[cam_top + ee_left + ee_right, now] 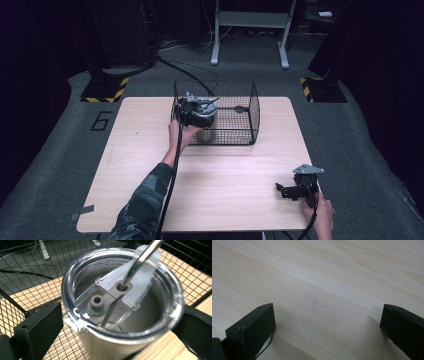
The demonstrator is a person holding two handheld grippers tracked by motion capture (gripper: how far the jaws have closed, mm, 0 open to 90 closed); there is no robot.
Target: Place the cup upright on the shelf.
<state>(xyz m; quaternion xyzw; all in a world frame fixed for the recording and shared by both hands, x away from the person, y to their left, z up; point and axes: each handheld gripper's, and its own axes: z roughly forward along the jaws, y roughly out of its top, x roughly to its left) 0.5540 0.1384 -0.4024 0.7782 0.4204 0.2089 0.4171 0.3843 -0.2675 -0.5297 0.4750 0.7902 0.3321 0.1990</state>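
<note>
A steel tumbler (150,315) with a clear lid (140,290) and a metal straw (145,255) through the lid stands upright between the jaws of my left gripper (121,315). Both jaws press on its sides, so the gripper is shut on it. In the high view the left gripper (197,111) is at the left end of a black wire basket (240,135), whose mesh (25,285) runs behind and under the tumbler. My right gripper (281,190) rests near the table's front right corner. Its jaws stand wide open over bare wood (324,277).
The wire basket stands at the back middle of the wooden table (225,185). Beyond the table are a white stand (250,30) and two hazard-striped bases (105,90) on the grey floor. Cables trail from both grippers.
</note>
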